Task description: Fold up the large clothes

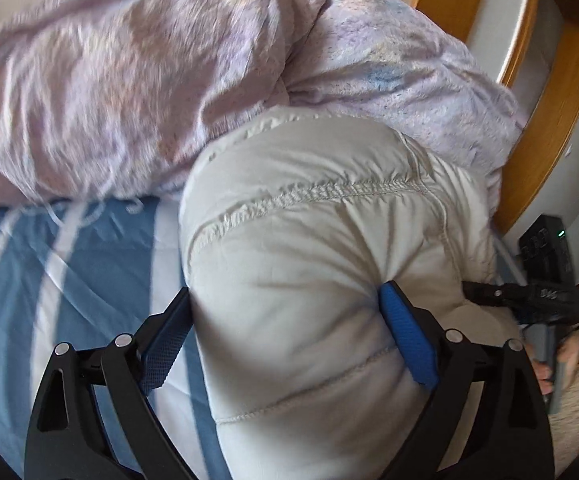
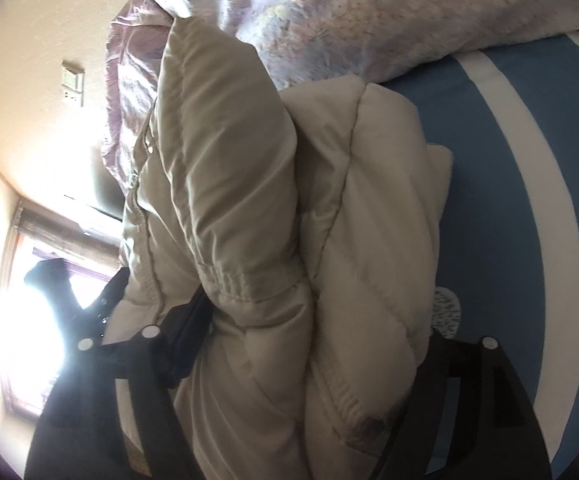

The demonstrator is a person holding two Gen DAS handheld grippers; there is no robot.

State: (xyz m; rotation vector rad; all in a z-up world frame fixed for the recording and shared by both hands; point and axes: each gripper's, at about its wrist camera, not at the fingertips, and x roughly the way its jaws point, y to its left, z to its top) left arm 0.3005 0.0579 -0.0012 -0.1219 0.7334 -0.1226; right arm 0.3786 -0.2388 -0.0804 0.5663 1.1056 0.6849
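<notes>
- A cream padded jacket (image 1: 309, 240), bunched into a thick bundle, sits on the blue-striped bedding (image 1: 69, 264), with a lilac floral pillow (image 1: 109, 88) at twelve o'clock
- The fold appears well along: both claws clamp the bulk, probably to press or turn it; next comes setting it down flat without springing open
- Left gripper (image 1: 285, 336): fingers spread wide, squeezing the jacket
- Right gripper (image 2: 313, 344): jaws likewise wide apart, jacket (image 2: 273, 240) packed between them, one fingertip hidden
</notes>
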